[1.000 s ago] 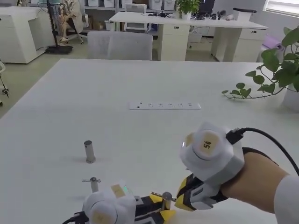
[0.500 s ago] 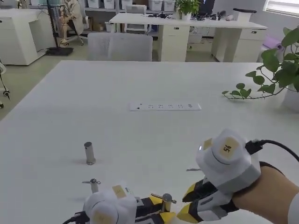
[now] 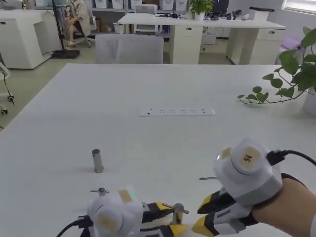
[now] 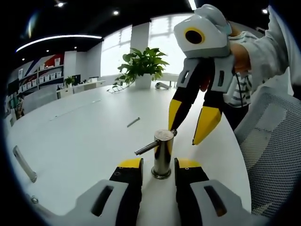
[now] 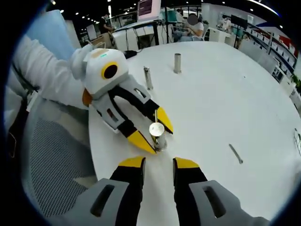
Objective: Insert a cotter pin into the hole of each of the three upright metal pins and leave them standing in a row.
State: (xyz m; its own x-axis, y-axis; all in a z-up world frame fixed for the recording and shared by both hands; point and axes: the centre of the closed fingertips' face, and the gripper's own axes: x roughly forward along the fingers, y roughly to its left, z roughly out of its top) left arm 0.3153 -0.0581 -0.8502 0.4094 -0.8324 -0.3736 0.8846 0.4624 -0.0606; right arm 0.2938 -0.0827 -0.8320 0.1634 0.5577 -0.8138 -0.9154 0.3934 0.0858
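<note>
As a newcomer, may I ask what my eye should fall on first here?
At the near edge of the table, the left gripper has its jaws either side of an upright metal pin with a cotter pin through its top, and the open right gripper hangs close by. Farther left stand a second fitted pin and a bare pin; a loose cotter pin lies nearby.

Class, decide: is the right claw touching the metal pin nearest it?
Apart. The right gripper view shows bare table between the open right claw and the metal pin.
</note>
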